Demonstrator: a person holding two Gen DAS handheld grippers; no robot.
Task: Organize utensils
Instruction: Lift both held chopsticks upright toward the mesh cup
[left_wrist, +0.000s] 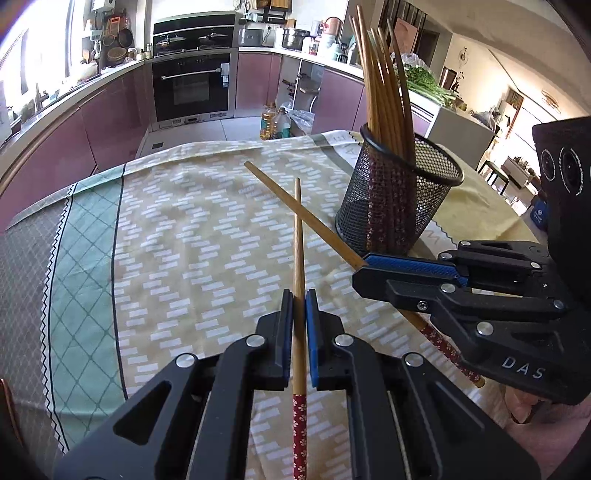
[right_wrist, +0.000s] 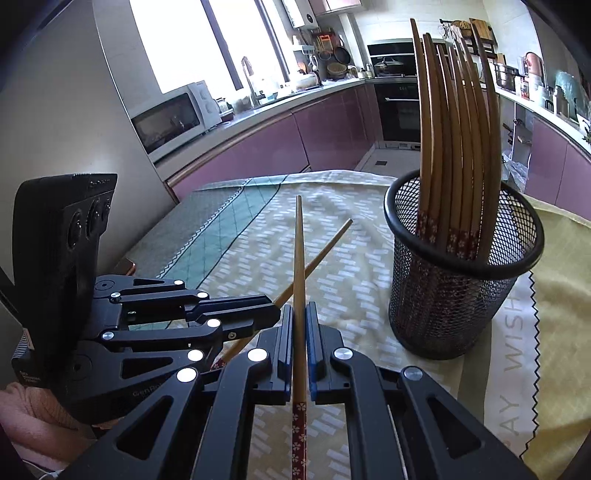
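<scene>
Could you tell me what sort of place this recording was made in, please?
Most likely a home kitchen. A built-in oven sits among purple cabinets, a microwave stands on the counter, and pots crowd the far worktop. The work surface is a cloth-covered table.

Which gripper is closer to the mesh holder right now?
Right. The right gripper sits just beside the mesh holder, holding a chopstick. The left gripper is farther off, beyond the right one, holding its own chopstick.
</scene>
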